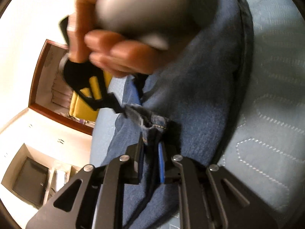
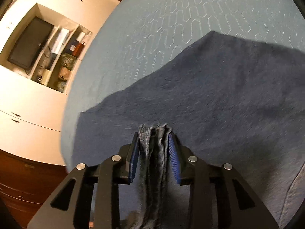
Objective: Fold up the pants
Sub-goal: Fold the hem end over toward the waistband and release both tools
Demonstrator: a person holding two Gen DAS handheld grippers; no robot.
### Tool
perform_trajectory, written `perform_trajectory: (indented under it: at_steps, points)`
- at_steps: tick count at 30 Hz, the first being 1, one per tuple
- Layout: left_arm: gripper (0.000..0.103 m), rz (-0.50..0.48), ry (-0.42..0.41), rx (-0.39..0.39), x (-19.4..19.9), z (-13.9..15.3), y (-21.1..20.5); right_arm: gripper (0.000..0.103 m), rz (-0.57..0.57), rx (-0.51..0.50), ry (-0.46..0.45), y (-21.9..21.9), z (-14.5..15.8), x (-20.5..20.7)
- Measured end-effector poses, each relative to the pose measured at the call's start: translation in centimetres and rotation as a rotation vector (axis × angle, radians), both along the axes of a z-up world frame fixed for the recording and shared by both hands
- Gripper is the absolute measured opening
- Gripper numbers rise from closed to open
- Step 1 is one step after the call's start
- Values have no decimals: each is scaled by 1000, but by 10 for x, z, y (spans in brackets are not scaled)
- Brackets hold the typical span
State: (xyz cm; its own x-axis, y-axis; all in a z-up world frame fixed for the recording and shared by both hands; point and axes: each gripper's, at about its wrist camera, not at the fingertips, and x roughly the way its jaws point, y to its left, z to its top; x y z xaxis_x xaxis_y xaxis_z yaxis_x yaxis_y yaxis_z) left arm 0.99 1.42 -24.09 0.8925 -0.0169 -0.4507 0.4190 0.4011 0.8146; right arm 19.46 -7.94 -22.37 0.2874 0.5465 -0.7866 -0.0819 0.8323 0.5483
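Note:
Blue denim pants (image 1: pixel 200 99) lie on a light blue quilted bed cover (image 1: pixel 276 114). My left gripper (image 1: pixel 152 143) is shut on a bunched hem edge of the pants. Just beyond it in the left wrist view, a person's hand (image 1: pixel 118 51) holds the right gripper (image 1: pixel 122 110), whose black fingers pinch the same edge of cloth. In the right wrist view my right gripper (image 2: pixel 154 133) is shut on a thick bunch of denim, and the pants (image 2: pixel 219 95) spread out ahead over the bed cover (image 2: pixel 171 19).
A white cabinet (image 2: pixel 28 105) with an open niche holding a dark screen (image 2: pixel 30 42) and shelves of small items stands to the left of the bed. A dark wooden drawer unit (image 2: pixel 24 181) sits below it. A wood-framed opening (image 1: pixel 47 85) and something yellow (image 1: pixel 85 105) show behind.

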Motion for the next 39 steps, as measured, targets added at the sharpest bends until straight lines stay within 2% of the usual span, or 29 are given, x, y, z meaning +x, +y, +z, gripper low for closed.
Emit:
perform_trajectory:
  at_steps: [1,2,3,4,7,8,10,11,12,14,15,16,18,20,22,23,26,29,30,32,34,37,39]
  points:
    - [26,8,11,-48,-5,9,4,29,2,-15,-14,0,-1,-1]
    - [42,7,10,-74,-5,11,1,30,-11,-29,-34,-3,1,-3]
    - [50,7,8,-130,-14,22,7,37,-28,-44,-47,-4,3,-4]
    - [51,19,14,-185,-20,33,16,44,-51,-64,-70,-6,9,-8]
    - [51,127,54,-372,-27,66,57,44,-92,-169,-192,-10,39,-23]
    - [51,196,61,-465,-25,79,82,44,-106,-243,-264,-8,55,-34]
    - [51,356,73,-642,-15,96,135,48,-108,-315,-372,3,77,-57]
    - [47,424,79,-702,-9,100,158,49,-74,-363,-413,16,82,-72]
    - [33,500,93,-747,1,100,183,51,-44,-398,-437,28,84,-80]
    - [15,560,152,-788,17,97,209,51,1,-511,-498,58,78,-102]
    - [10,579,169,-818,23,96,220,51,18,-544,-511,71,72,-108]
    - [8,595,231,-863,35,89,233,51,27,-553,-509,76,66,-112]
    - [6,660,324,-849,49,70,242,51,36,-557,-466,88,46,-114]
    - [6,677,395,-838,54,54,248,51,35,-596,-398,93,25,-109]
    - [6,676,396,-827,55,60,248,52,37,-597,-352,91,9,-106]
    - [6,671,388,-833,57,67,248,53,31,-602,-372,89,8,-108]
    - [6,624,362,-886,79,90,245,54,21,-582,-350,79,5,-107]
    - [6,562,442,-918,131,93,236,55,26,-601,-346,79,4,-104]
    - [7,567,461,-902,149,89,232,56,21,-597,-341,77,3,-102]
    - [7,592,501,-802,184,76,218,56,17,-592,-337,74,2,-101]
    - [7,649,613,-772,209,56,219,56,19,-594,-338,79,6,-102]
    - [7,655,613,-747,217,54,215,56,17,-589,-336,83,6,-104]
    - [7,665,603,-770,217,57,215,56,15,-588,-335,83,6,-105]
